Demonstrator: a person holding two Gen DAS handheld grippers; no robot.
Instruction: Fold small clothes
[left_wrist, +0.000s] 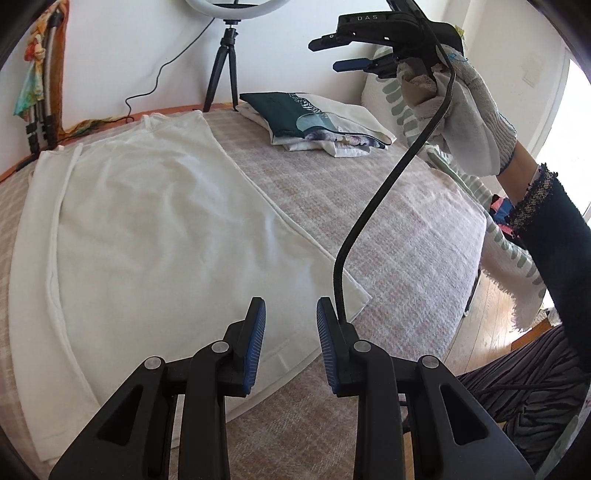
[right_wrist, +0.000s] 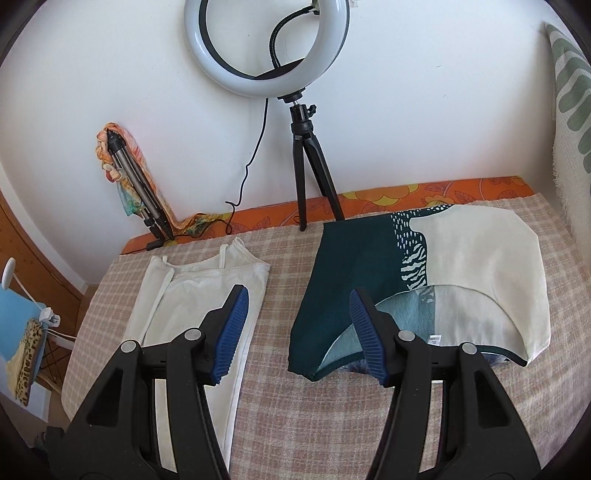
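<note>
White top (left_wrist: 155, 221) lies flat on checked cover (left_wrist: 369, 221), folded lengthwise, prob. ready for next fold. Left gripper (left_wrist: 291, 345) hovers over its near corner, fingers apart, nothing between. Right gripper (right_wrist: 297, 332) raised, fingers spread wide, empty, aimed between top and folded pile (right_wrist: 424, 277), prob. finished pieces set aside near ring light (right_wrist: 266, 48). Writing: "DAS" on right gripper body; small tag on pile unreadable

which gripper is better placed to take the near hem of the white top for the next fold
Left, probably. The left gripper hangs open right over the near hem of the white strappy top, nothing between its jaws. The right gripper is raised off toward the folded teal and cream garment.
</note>
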